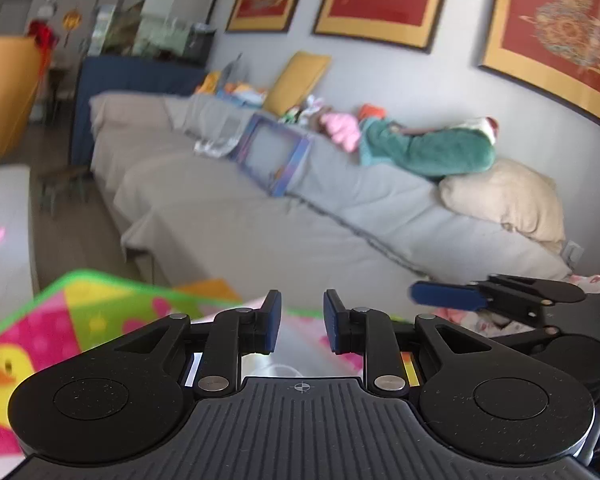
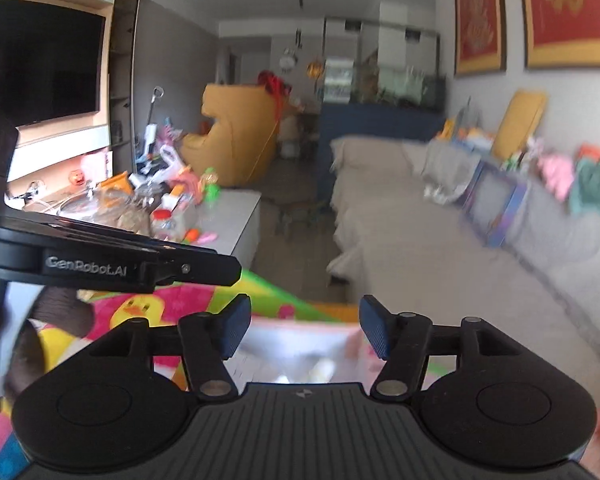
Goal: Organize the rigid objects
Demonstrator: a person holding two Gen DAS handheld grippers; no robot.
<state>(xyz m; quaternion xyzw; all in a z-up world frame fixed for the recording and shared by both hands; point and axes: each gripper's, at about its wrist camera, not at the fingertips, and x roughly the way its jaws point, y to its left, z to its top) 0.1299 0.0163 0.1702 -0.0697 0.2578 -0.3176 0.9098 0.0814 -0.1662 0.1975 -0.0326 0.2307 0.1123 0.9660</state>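
In the left wrist view my left gripper [image 1: 302, 320] is held in the air, its blue pads a narrow gap apart with nothing between them. My right gripper [image 2: 305, 332] is open wider and is also empty. Both point over a colourful play mat [image 1: 80, 320] toward a grey sofa [image 1: 340, 216]. Beside the left one shows a blue pad [image 1: 446, 298] of the right gripper. One black finger [image 2: 204, 270] of the left gripper crosses the right wrist view. Several toys and bottles [image 2: 168, 196] crowd a white low table [image 2: 236, 216]. A blue windowed box [image 1: 274, 156] leans on the sofa.
Cushions [image 1: 504, 196], a green plush [image 1: 428, 148] and small toys line the sofa back. A yellow beanbag chair [image 2: 236, 136] stands past the table, a dark television [image 2: 40, 64] on the left wall. A hand [image 2: 60, 312] grips the left tool. Bare floor runs between table and sofa.
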